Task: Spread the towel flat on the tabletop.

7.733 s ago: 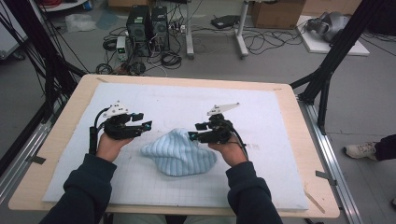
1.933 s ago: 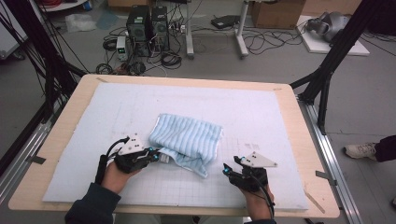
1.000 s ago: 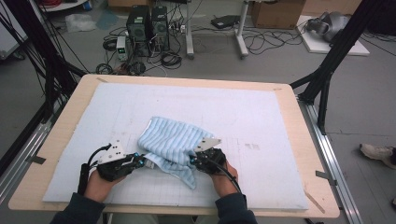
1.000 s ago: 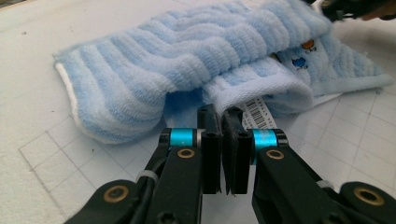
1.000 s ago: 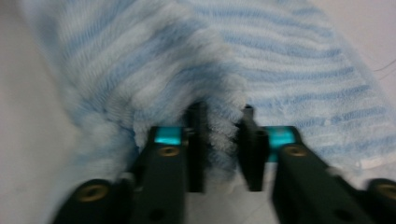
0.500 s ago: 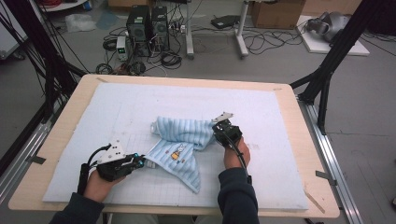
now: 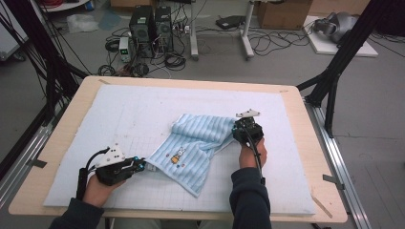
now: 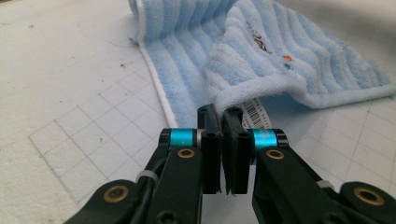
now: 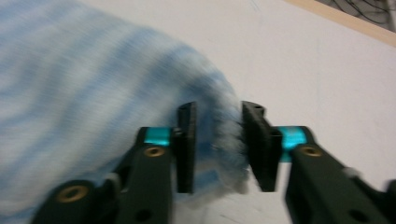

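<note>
Light-blue striped terry towel (image 7: 198, 143) lies mid-bench on the white gridded mat (image 7: 119, 114). Left gripper (image 8: 223, 122) jaws clamped tight on its hemmed near-left corner. Right gripper (image 9: 217, 135) jaws part-open, straddling towel's right edge.

I see towel (image 7: 198, 145) mid-frame on mat (image 7: 119, 114); left gripper (image 7: 139, 165) lower left, right gripper (image 7: 241, 130) at its right edge.

A light-blue striped towel (image 7: 198, 145) (small cartoon embroidery facing up) lies partly unfolded, rumpled, mid-table.
</note>
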`<act>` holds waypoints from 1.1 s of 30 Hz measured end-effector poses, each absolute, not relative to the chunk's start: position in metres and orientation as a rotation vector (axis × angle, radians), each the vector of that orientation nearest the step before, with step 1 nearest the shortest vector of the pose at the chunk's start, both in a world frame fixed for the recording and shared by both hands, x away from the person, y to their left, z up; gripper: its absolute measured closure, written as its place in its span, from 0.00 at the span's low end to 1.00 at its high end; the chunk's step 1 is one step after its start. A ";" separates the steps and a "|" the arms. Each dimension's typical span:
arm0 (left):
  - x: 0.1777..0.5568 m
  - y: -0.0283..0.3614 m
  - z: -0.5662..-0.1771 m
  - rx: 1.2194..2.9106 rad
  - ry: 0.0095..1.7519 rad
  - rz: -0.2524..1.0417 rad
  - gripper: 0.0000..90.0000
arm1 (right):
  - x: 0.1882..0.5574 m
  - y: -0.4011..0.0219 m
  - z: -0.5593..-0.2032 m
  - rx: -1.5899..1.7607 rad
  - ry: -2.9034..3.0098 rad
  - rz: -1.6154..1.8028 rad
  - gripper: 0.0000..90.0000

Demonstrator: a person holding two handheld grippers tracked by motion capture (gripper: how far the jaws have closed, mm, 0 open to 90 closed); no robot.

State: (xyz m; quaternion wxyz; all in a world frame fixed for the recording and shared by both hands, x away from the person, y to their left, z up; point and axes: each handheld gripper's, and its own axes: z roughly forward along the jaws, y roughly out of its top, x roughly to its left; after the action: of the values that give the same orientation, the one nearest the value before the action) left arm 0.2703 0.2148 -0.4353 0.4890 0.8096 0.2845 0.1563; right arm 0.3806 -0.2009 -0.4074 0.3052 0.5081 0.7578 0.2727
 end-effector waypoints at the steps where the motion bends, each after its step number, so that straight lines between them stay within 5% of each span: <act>1: 0.270 0.215 -0.435 1.964 0.693 0.382 0.96 | 0.378 -0.200 -0.405 1.339 2.003 0.742 0.61; 8: 0.270 0.213 -0.435 1.958 0.694 0.384 0.95 | 0.337 -0.193 -0.410 1.228 2.102 0.987 0.55; 17: 0.270 0.208 -0.434 1.952 0.680 0.376 0.95 | 0.291 -0.132 -0.439 0.997 2.439 1.181 0.57; 19: 0.270 0.208 -0.434 1.955 0.673 0.372 0.95 | 0.289 -0.120 -0.444 0.931 2.508 1.101 0.65; 22: 0.270 0.207 -0.434 1.946 0.669 0.360 0.95 | 0.289 -0.122 -0.444 0.918 2.540 1.117 0.92; 24: 0.269 0.208 -0.433 1.942 0.664 0.349 0.95 | 0.287 -0.129 -0.442 0.897 2.579 1.114 0.96; 26: 0.270 0.208 -0.434 1.928 0.668 0.317 0.90 | 0.285 -0.136 -0.440 0.861 2.600 1.092 0.96; 31: 0.273 0.207 -0.434 1.912 0.728 0.308 0.54 | 0.271 -0.177 -0.435 0.848 2.604 1.137 0.96; 33: 0.274 0.208 -0.433 1.893 0.743 0.315 0.52 | 0.264 -0.195 -0.432 0.861 2.592 1.133 0.96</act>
State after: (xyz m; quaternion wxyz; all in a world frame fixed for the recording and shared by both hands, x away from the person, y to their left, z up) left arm 0.2740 0.2081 -0.4330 0.5156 0.7882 0.3095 0.1312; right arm 0.2642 -0.1946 -0.4318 0.0923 0.2898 0.8729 0.3815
